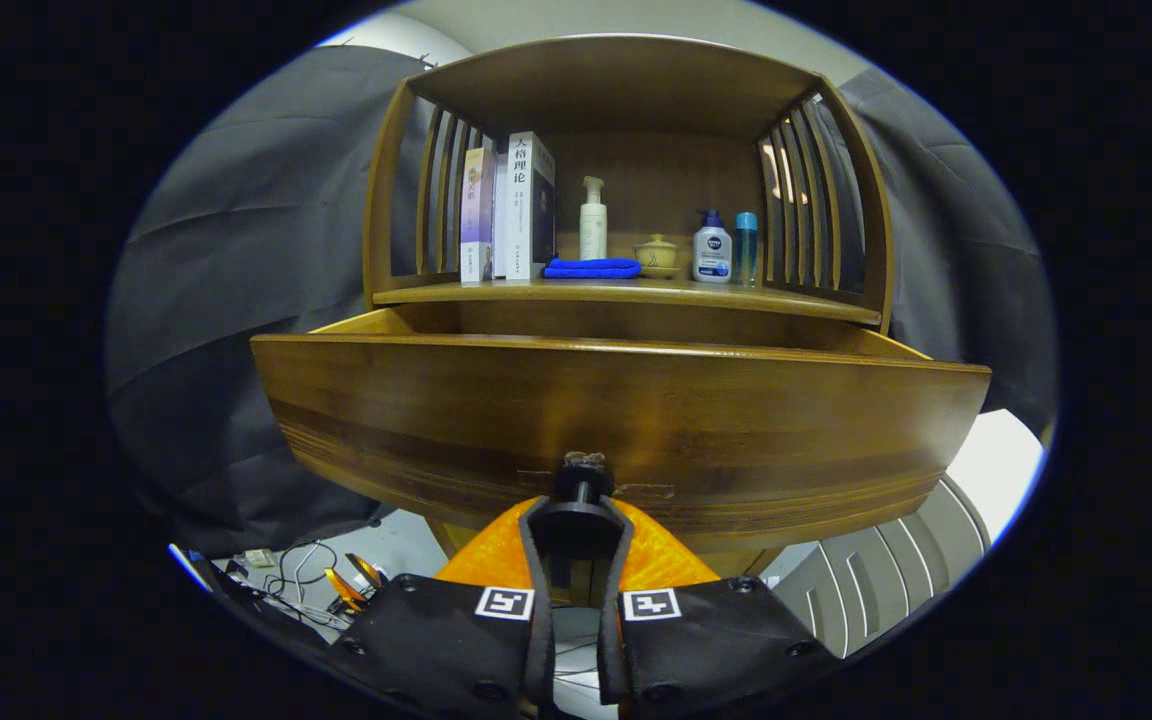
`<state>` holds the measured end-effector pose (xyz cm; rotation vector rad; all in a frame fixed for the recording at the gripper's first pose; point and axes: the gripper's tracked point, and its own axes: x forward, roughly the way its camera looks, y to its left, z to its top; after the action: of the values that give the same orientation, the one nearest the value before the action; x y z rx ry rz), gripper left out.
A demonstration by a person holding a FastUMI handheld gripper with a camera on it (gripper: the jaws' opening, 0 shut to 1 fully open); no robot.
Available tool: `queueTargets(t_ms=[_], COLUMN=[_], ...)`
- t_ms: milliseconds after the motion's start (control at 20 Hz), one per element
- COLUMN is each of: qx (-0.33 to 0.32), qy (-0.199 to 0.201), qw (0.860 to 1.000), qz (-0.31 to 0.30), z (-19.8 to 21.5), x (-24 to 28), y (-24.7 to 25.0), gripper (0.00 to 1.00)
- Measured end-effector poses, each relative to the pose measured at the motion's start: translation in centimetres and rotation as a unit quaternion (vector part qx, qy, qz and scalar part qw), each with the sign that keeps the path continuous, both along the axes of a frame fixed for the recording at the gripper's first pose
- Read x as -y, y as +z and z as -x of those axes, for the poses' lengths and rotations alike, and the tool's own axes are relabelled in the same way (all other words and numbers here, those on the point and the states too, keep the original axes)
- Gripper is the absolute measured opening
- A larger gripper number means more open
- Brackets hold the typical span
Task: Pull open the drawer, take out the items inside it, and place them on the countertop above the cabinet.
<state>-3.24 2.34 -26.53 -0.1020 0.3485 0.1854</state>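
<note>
Drawer (616, 420): pulled partway out below the desk (626, 293); contents hidden behind its front panel. Claw (576, 545): nearly closed, both fingers pinching the drawer knob (583, 478) at the front's centre. Step judged: opening. Next move calls for releasing the knob, rising above the drawer front, reaching inside. Above the drawer: books (508, 208), blue cloth (592, 268), bottles (712, 250)

Glossy varnished wood drawer (616, 420), dark knob (582, 478) clamped between fingers (536, 530), soft blue cloth (592, 268).
</note>
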Motion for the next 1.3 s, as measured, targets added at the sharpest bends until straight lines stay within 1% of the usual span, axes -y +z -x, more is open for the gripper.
queueTargets(t_ms=[150, 250, 550, 700, 800, 950, 1050, 1150, 1300], qx=[-0.005, -0.008, -0.021, -0.022, -0.027, -0.038, -0.033, -0.018, -0.009], qy=[0.004, 0.009, 0.010, 0.005, 0.012, 0.008, 0.026, 0.037, 0.042], qw=[1.000, 1.000, 1.000, 1.000, 1.000, 0.999, 0.999, 0.999, 0.999], qz=[0.002, 0.002, 0.001, 0.004, 0.006, 0.005, 0.003, 0.019, 0.016], z=[1.1, 3.3, 4.2, 4.2, 4.3, 5.2, 6.1, 6.8, 7.5], x=[0.0, -0.3, -0.5, -0.6, -0.7, 0.1, -0.3, 0.1, 0.9], y=[-0.1, -0.2, -0.4, -0.4, -0.4, -0.4, 0.5, 2.0, 4.6], gripper=[0.19, 0.19, 0.19, 0.23, 0.35, 0.63, 0.81, 1.00, 0.99])
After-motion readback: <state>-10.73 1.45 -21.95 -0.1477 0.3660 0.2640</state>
